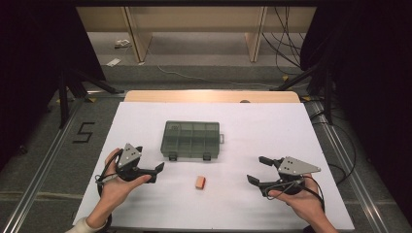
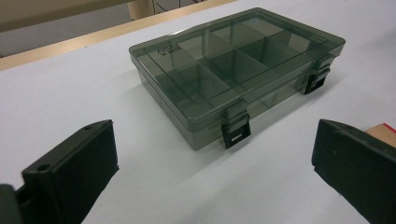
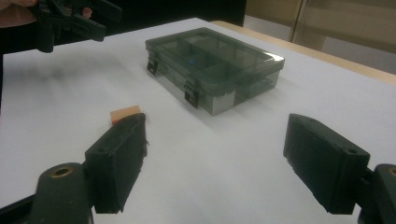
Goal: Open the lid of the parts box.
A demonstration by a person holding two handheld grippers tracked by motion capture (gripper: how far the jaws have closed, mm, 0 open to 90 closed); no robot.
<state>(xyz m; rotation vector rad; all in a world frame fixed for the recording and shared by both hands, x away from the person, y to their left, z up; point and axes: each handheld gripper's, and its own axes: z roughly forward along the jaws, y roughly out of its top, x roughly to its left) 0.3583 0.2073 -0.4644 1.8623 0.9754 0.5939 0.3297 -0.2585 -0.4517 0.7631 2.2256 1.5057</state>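
Observation:
A smoky grey clear compartment box (image 1: 191, 140) lies shut on the white table, its two black latches facing me; it also appears in the left gripper view (image 2: 233, 70) and the right gripper view (image 3: 215, 60). A small orange block (image 1: 199, 182) lies in front of it, between my hands, partly hidden behind a jaw in both gripper views (image 2: 380, 133) (image 3: 123, 113). My left gripper (image 1: 149, 158) (image 2: 215, 168) stands open and empty, left of the box's front corner. My right gripper (image 1: 256, 169) (image 3: 215, 163) is open and empty, to the right of the block.
The white tabletop (image 1: 252, 126) has a wooden strip at its far edge. Beyond the table are floor cables and wooden furniture legs. Dark stands flank both sides. The other hand's gripper (image 3: 70, 18) shows at the top left of the right gripper view.

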